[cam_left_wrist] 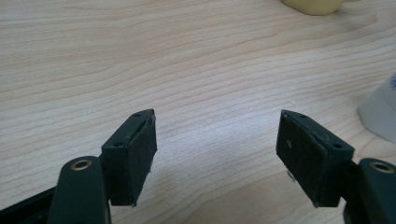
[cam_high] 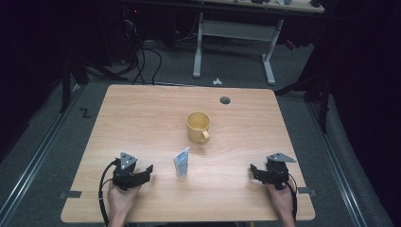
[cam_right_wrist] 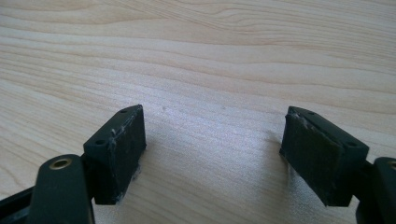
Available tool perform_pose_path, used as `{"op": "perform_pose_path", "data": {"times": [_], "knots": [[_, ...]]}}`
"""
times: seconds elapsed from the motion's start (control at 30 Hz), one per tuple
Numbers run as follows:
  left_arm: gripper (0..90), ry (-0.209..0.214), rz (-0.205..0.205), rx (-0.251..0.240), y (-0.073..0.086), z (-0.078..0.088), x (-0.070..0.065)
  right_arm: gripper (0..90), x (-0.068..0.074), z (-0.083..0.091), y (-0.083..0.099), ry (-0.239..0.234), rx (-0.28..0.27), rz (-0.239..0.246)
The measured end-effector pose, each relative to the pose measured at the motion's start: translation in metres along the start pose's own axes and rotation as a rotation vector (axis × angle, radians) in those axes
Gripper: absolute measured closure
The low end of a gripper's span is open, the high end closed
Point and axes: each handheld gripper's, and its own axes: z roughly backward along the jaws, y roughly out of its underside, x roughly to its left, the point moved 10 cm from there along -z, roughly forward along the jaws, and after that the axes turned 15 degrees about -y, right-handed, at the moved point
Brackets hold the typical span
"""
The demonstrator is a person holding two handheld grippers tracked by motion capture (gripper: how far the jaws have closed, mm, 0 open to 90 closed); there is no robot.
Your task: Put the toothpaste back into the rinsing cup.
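— Two things lie ahead of you on the table (cam_high: 142, 113): a tube (cam_high: 181, 161) and a yellow mug (cam_high: 197, 126). Which hand is closer?

— Your left gripper (cam_high: 147, 170). The tube sits just beside it, toward the middle of the table, long axis running away from you toward the mug. Your right gripper (cam_high: 254, 170) is well apart from it.

— And the jaws?

— Both pairs stand wide with only bare wood between them. In the left gripper view the tube's pale end (cam_left_wrist: 380, 114) shows off to one side, so you would likely swing that way.
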Motion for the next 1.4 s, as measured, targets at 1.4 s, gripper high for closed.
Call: {"op": "perform_pose_path", "data": {"times": [1.4], "knots": [[30.6, 0.141, -0.102, -0.020, -0.001, 0.038, -0.059, 21.9, 0.000, 0.000, 0.000, 0.000, 0.000, 0.000]]}}
